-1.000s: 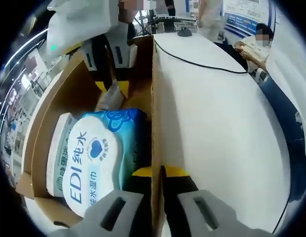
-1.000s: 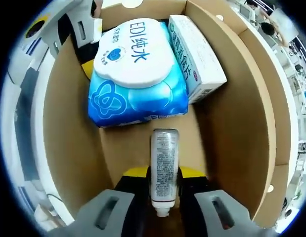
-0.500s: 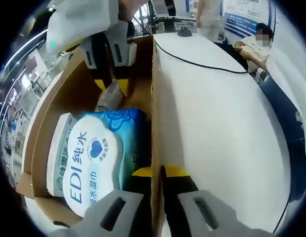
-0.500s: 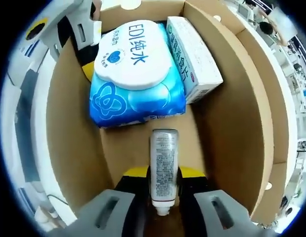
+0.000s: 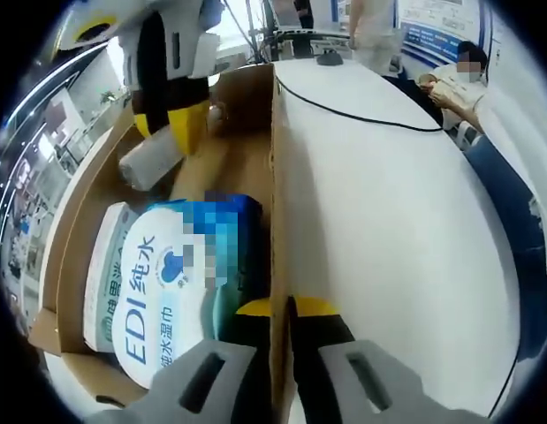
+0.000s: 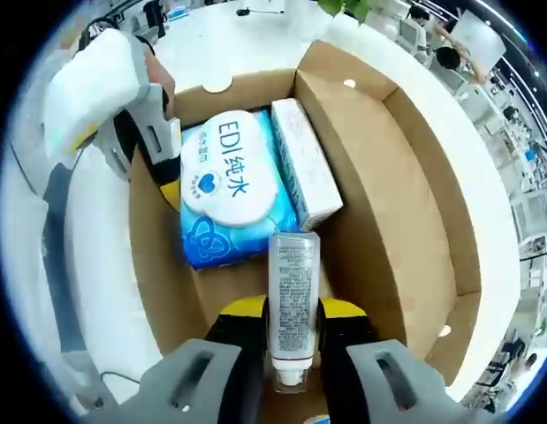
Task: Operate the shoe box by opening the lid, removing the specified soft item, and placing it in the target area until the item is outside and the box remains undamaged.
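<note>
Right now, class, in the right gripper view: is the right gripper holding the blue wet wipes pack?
No: the right gripper is shut on a small tube, and the wet wipes pack lies in the box.

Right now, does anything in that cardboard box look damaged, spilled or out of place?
Nothing stands out. The cardboard box looks intact; the wipes pack and small carton lie neatly inside. The right gripper holds a tube above them; the left gripper pinches the wall.
</note>
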{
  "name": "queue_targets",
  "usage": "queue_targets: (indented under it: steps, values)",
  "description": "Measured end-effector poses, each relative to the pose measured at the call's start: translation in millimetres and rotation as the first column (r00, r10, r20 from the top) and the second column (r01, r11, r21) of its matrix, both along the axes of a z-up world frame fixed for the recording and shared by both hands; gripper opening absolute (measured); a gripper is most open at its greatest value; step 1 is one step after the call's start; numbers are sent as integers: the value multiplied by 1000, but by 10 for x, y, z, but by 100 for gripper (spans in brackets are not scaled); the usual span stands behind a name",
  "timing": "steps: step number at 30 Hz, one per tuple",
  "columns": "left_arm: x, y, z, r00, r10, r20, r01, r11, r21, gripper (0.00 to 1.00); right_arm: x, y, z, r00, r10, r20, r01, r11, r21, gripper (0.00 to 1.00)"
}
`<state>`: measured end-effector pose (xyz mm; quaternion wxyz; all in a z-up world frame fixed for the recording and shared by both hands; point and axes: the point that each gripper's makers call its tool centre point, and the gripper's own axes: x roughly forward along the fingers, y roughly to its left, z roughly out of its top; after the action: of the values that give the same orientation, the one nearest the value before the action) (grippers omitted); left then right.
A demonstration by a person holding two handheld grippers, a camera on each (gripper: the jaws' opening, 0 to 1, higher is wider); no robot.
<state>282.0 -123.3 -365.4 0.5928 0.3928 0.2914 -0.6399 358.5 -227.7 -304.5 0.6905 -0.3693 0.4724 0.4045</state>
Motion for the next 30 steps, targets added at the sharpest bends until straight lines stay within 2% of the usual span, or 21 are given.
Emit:
queue_targets:
  steps: [2, 3, 10, 17, 22, 27, 28, 30]
  values:
    - [3, -2, -7, 1000, 1, 1, -1, 1000, 0, 1, 17, 18, 89, 1000, -22, 10, 22, 999, 30, 19]
    - [4, -3, -7, 1000, 0, 1, 0, 1000, 0, 1, 22, 34, 132, 998, -64, 8, 63, 996, 59, 19]
    - [2, -2, -4, 1000, 2, 1, -2, 1000, 1, 1, 41, 2, 430, 994, -96, 54, 91, 991, 95, 19]
    - [7, -3, -11, 1000, 1, 0, -1, 1000, 1, 1, -111, -111, 669, 985, -154, 81, 143, 982, 122, 19]
    - [0, 0, -5, 1000, 1, 2, -1, 1000, 1, 1, -253, -212, 806, 972, -220, 87, 206, 968, 145, 19]
    - [4, -4, -9, 1000, 1, 2, -1, 1000, 1, 1, -329, -534, 879, 945, -312, 101, 292, 941, 172, 19]
    - [4, -4, -9, 1000, 1, 2, -1, 1000, 1, 1, -337, -543, 890, 943, -318, 100, 298, 939, 174, 19]
    - [5, -2, -11, 1000, 2, 2, -2, 1000, 1, 1, -377, -617, 964, 927, -359, 107, 336, 924, 185, 19]
